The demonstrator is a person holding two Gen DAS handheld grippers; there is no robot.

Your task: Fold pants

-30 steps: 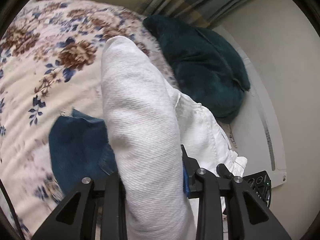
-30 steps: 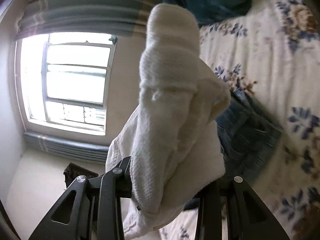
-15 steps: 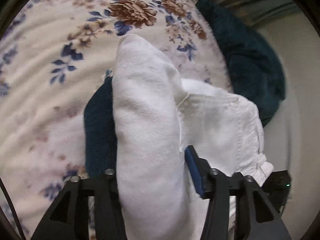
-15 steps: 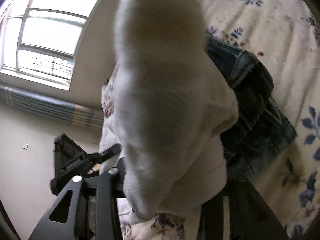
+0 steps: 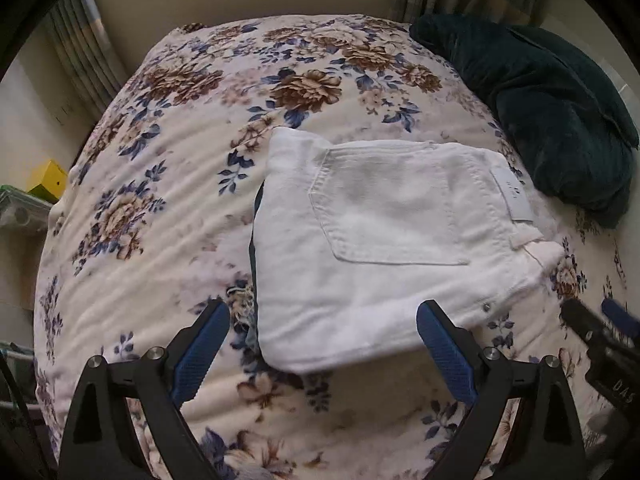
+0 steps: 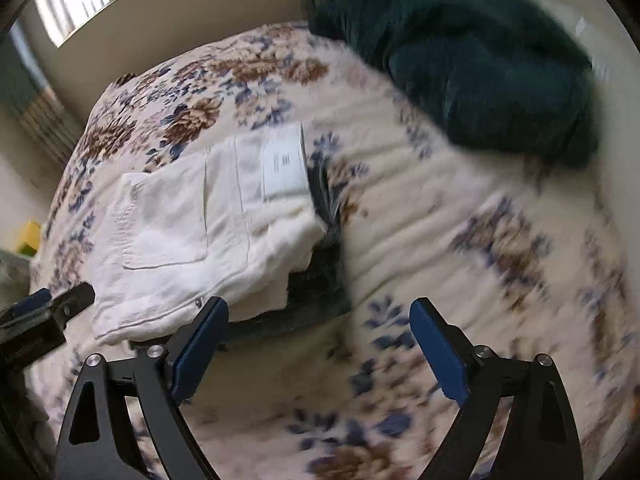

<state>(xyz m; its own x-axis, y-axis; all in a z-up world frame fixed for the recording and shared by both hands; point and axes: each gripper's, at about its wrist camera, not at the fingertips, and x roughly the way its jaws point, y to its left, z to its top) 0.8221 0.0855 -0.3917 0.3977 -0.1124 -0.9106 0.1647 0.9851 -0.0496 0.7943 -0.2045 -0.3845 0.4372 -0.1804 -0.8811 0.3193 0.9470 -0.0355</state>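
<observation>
one pair of white pants (image 5: 384, 236), folded into a flat rectangle, lies on the floral bedspread (image 5: 168, 184), back pocket up, one label patch at the waistband. it sits on top of one darker blue denim garment (image 6: 320, 272), which only peeks out along one edge in the left wrist view and sticks out more in the right wrist view; it looks folded too, can't tell what it is exactly. one dark teal pillow or cushion (image 5: 560, 112) at the far side of the bed, near the pants but not touching. two grippers. left gripper (image 5: 324, 344): jaws opening wide, blue pads apart, nothing pinched, near edge of the white pants shows between the fingers but they don't press on it. right gripper (image 6: 318, 344): jaws opening too, nothing between them but bedspread and a bit of denim, clear of the cloth. each gripper shows at the edge of the other's view. one yellow box (image 5: 48, 180) off the bed edge. right wrist view is blurred.
</observation>
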